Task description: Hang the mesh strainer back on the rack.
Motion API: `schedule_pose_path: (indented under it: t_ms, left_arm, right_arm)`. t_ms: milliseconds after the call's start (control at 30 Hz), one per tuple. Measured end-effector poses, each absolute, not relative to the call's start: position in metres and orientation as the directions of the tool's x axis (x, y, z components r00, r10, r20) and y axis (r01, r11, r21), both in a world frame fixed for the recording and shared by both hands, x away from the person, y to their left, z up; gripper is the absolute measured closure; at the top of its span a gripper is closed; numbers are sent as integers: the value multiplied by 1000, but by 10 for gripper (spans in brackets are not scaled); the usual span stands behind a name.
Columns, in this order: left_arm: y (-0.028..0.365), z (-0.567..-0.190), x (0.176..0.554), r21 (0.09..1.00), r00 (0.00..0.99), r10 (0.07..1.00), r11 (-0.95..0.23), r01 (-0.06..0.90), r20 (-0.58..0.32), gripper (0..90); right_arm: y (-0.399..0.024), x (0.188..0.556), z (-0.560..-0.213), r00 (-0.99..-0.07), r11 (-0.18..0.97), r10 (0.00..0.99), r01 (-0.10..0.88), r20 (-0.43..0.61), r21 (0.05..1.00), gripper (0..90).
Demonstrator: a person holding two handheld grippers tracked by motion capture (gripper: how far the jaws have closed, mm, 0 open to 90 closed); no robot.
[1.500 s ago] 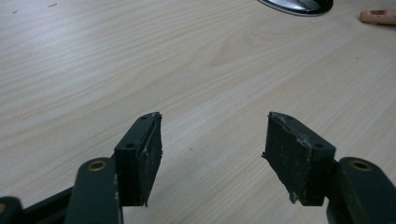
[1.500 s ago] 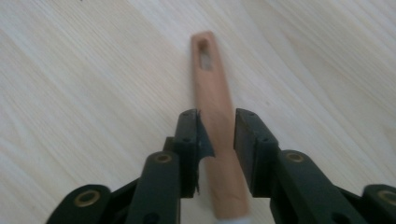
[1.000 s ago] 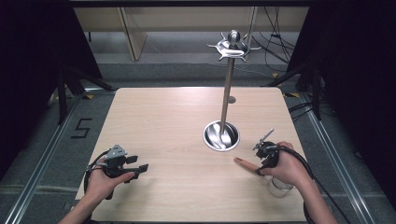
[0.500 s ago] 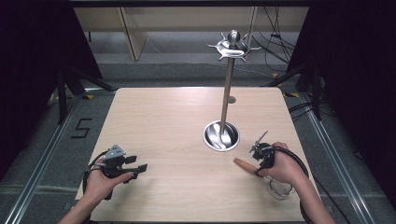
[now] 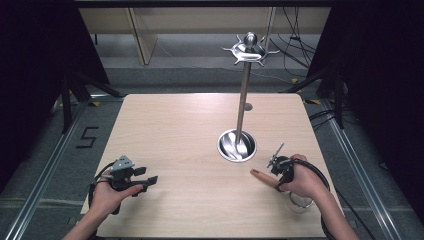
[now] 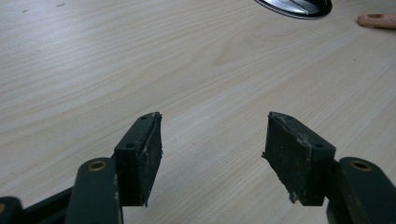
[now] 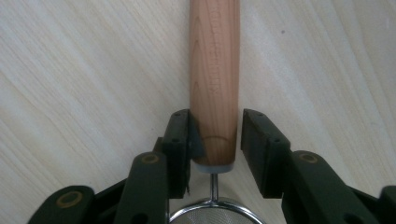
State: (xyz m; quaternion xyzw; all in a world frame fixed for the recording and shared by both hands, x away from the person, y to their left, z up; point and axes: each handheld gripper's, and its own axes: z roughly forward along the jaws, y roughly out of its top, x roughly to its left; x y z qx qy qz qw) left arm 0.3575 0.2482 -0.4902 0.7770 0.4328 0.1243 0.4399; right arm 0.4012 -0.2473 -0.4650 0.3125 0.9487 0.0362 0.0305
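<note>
1. Right gripper view is showing the right gripper (image 7: 215,140) straddling the wooden handle (image 7: 215,79) of a strainer (image 7: 212,215) lying on the table (image 7: 70,93); its jaws have just been closing, one pad touching, the other not quite, so no firm grip yet
2. Gripping near the metal neck is likely giving control of the mesh bowl
3. Left gripper (image 6: 212,154) is resting with jaws apart and holding nothing, keeping clear
4. Tall metal stand (image 5: 244,90) is waiting just beyond, probably for hanging
</note>
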Motion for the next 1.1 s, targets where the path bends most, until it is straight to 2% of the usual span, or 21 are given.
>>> schedule_pose_path:
  t_ms: [67,400,500,667,1100]
  left_arm:
    - [248,-490,357,791,595,782,-238,563,-188,357]
    - [249,-490,357,793,592,782,-232,564,-192,357]
    - [250,-489,357,788,595,783,-248,564,-179,357]
    - [251,-489,357,786,597,782,-252,564,-178,357]
    - [250,-489,357,787,594,784,-247,565,-181,357]
  right_arm:
    - [-247,401,-464,-812,813,582,579,-45,63,686]
    - [-250,398,-463,-802,801,596,590,-40,103,692]
    - [-254,397,-461,-805,803,591,580,-58,139,693]
    - [-256,392,-457,-776,770,629,615,-44,168,694]
    - [-272,378,-448,-722,697,688,629,-72,345,694]
